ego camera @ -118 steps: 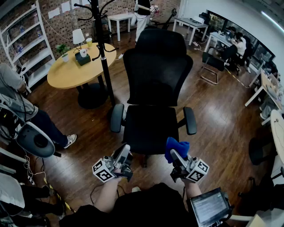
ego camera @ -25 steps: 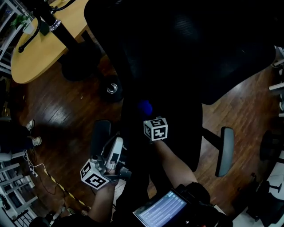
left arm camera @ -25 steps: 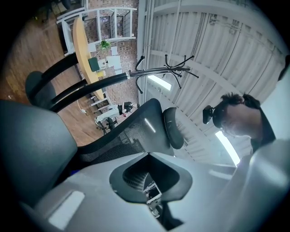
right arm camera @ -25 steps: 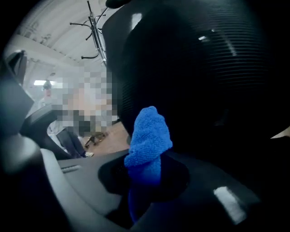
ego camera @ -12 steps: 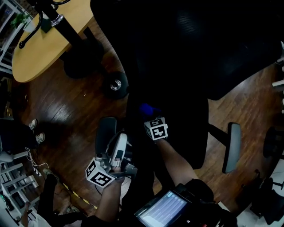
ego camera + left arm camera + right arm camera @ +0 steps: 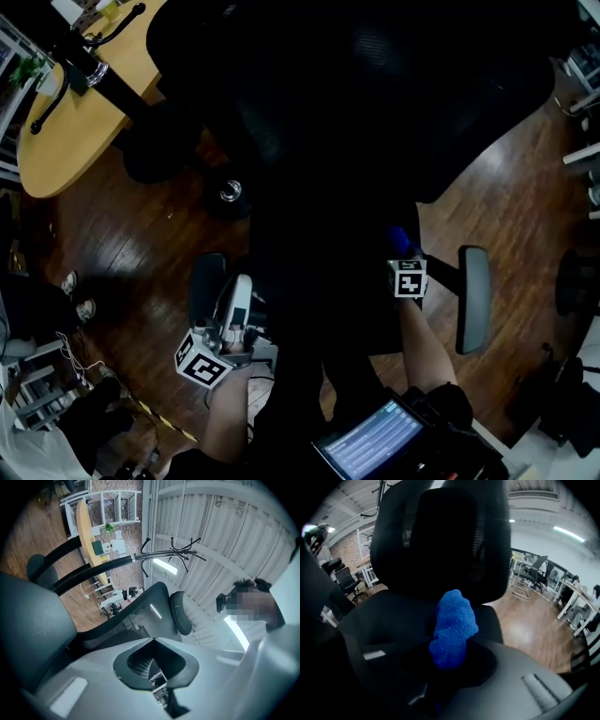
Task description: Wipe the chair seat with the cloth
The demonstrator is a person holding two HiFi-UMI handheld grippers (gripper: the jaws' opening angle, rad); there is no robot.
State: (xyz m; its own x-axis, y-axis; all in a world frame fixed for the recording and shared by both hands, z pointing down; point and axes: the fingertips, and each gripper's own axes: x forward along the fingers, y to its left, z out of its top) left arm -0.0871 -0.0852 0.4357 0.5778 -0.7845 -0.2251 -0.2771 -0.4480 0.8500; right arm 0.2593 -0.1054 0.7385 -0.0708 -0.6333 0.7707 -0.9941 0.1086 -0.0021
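The blue cloth [image 6: 453, 623] is sitting bunched between the jaws of the right gripper [image 6: 449, 657], which are clamping it so that a thick wad is sticking out past their tips. In the head view the cloth is showing over the right part of the black chair seat [image 6: 393, 616], near the right armrest [image 6: 473, 298]; the picture is too dark to tell whether the cloth is touching the seat. In the right gripper view the wad is standing in front of the seat, with the mesh backrest [image 6: 440, 536] rising on the far side.

The left gripper [image 6: 153, 642] is hanging at the near left of the chair, just beside the left armrest [image 6: 206, 281] and off the seat; its jaws are closed tip to tip with nothing between them, and they are pointing up past the backrest and the headrest [image 6: 181, 611] toward the ceiling.

Around the chair, dark wooden floor [image 6: 141, 244] is showing. A round wooden worktop [image 6: 66, 141] is standing at the far left, with a black coat stand [image 6: 161, 554] next to it; a lit tablet screen [image 6: 375, 441] is showing at the near edge, below the person's right forearm [image 6: 427, 349].
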